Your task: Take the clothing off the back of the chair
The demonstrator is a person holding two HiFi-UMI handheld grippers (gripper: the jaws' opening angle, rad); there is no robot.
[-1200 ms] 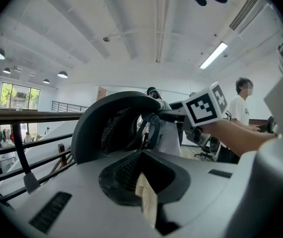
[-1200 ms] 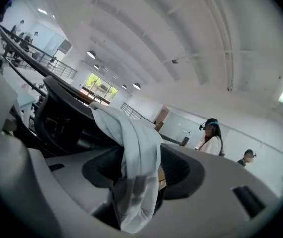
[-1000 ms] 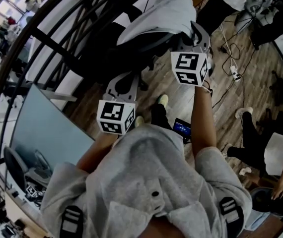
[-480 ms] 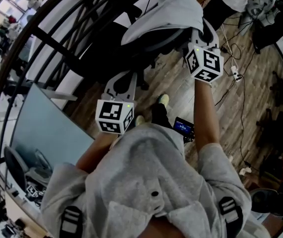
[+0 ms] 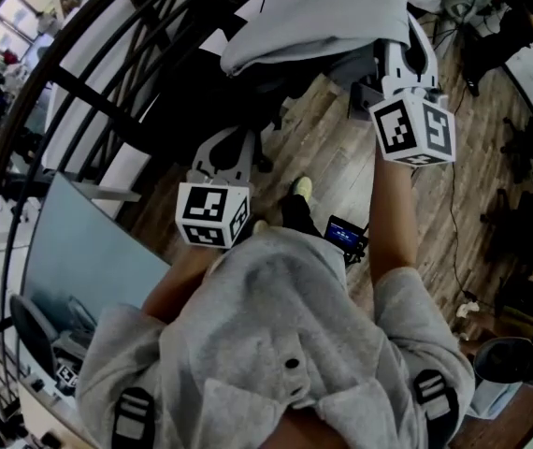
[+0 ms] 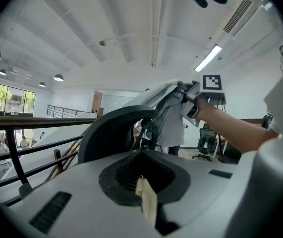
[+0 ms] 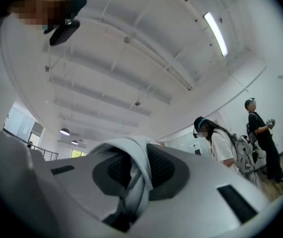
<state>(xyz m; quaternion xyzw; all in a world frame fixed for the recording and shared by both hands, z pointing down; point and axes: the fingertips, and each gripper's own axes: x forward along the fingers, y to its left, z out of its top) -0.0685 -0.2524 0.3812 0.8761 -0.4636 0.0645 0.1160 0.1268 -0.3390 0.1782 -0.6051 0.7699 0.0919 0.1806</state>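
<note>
From the head view the right gripper at 1 o'clock is clamped on the grey clothing up by the chair back at 12, the left gripper view shows the left gripper pinched shut on nothing, and the right gripper view has cloth bunched between the jaws.

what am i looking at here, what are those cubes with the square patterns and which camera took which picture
There is no robot here. A person holds a hand-held gripper in each hand, and the patterned cubes are part of those grippers. The head view comes from a camera on the person's head, looking down at a wooden floor. The other two pictures come from cameras riding on each gripper. The right gripper is shut on the pale clothing at the top of the dark chair; its own view shows cloth pinched between the jaws. The left gripper is held lower, looks closed and holds nothing.
</note>
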